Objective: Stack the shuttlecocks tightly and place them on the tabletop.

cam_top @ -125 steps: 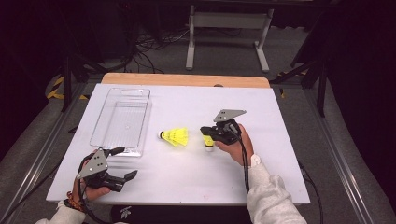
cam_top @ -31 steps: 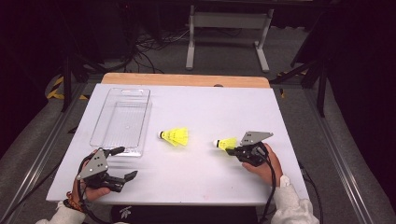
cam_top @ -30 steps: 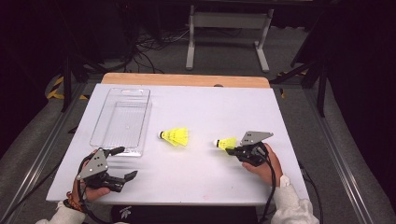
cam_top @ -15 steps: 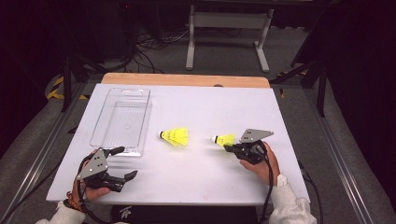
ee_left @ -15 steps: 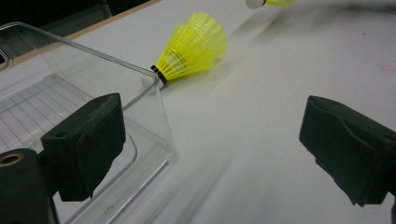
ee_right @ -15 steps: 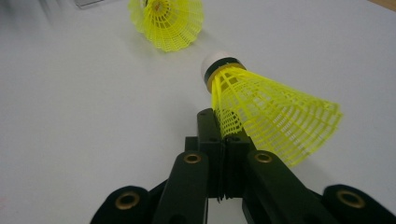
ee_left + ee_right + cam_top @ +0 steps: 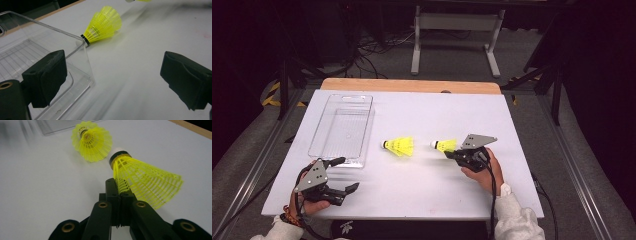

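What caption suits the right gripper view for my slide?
Right hand-held gripper pinches a yellow plastic shuttlecock's skirt; a second yellow shuttlecock lies beyond.

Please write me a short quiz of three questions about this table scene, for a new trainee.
1. True or false: the right gripper is shut on the skirt of one yellow shuttlecock.
2. What lies between the held shuttlecock and the clear plastic tray?
3. The left gripper is: A) open, holding nothing; B) shut on the tray; C) shut on a shuttlecock.

Key: 1 true. 2 the second yellow shuttlecock, lying on its side on the white table. 3 A.
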Motion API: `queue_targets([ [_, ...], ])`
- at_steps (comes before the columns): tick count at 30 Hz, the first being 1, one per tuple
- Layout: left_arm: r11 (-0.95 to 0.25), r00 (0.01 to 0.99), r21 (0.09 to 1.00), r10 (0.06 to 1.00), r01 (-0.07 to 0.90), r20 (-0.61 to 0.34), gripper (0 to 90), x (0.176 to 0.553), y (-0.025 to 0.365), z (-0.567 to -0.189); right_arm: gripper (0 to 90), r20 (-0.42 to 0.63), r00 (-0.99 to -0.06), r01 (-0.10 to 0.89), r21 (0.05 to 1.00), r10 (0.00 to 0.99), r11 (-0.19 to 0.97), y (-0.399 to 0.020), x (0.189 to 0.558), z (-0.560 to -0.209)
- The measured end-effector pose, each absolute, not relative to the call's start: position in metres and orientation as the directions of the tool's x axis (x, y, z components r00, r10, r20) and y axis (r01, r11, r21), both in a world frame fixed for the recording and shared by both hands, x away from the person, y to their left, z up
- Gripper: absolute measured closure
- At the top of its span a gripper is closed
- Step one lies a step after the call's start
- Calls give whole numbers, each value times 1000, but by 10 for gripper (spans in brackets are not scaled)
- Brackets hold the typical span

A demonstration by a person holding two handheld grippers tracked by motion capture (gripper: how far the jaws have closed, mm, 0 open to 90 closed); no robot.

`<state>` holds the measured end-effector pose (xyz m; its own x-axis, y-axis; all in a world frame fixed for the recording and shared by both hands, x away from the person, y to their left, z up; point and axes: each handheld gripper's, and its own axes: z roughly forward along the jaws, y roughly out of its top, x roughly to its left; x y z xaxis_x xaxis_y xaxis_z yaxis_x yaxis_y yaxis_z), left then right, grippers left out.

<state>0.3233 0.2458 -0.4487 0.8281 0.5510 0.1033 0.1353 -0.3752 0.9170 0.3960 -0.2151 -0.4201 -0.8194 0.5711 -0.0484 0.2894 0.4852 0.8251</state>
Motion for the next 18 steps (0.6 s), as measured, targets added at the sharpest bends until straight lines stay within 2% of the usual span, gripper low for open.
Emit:
queue_targets([
  [18, -375, 830, 916, 549, 141, 97, 79, 324, 245, -450, 897, -63, -851, 267, 802, 521, 534, -182, 404, -427],
])
